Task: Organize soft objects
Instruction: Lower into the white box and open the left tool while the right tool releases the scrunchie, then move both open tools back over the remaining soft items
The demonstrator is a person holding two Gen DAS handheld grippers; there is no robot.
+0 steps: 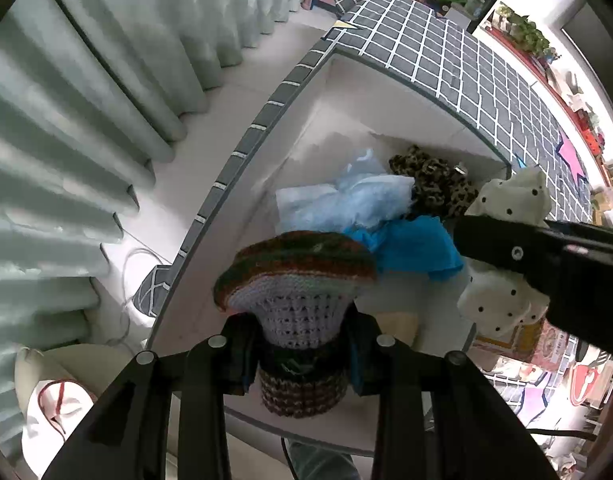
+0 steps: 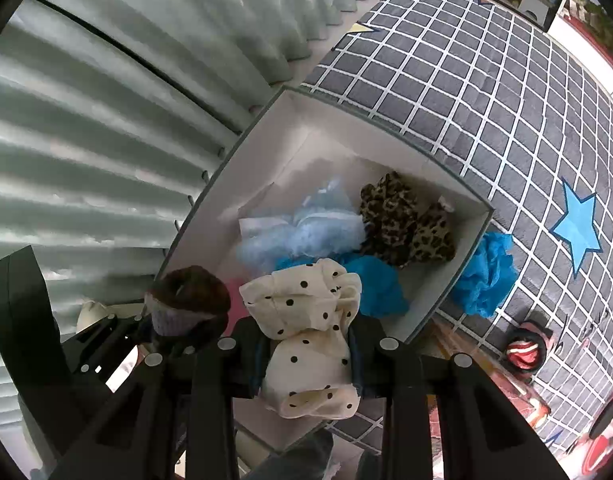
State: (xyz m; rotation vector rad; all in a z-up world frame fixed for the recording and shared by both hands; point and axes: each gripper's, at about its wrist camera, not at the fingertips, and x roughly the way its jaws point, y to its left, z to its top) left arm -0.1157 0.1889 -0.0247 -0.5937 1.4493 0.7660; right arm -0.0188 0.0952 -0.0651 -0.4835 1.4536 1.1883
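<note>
My left gripper [image 1: 302, 354] is shut on a striped knitted hat [image 1: 296, 276] and points down over the near end of a white open box [image 1: 266, 144]. The right gripper [image 2: 308, 360] is shut on a cream polka-dot cloth [image 2: 306, 320], held over the same end of the box [image 2: 266, 136]. In the left wrist view that cloth [image 1: 506, 200] and the right gripper [image 1: 518, 252] show at the right. The hat [image 2: 186, 300] in the left gripper [image 2: 174, 332] appears at the lower left of the right wrist view. Inside the box lie a pale blue fluffy cloth [image 2: 306, 232], a leopard-print piece [image 2: 402, 220] and a bright blue cloth [image 2: 378, 284].
The box sits on a grey checked cover [image 2: 486, 92] with a blue star [image 2: 578, 228]. Another bright blue cloth [image 2: 486, 276] lies outside the box's right wall. A red and black item [image 2: 524, 350] lies further right. Pale green curtains [image 1: 66, 120] hang along the left.
</note>
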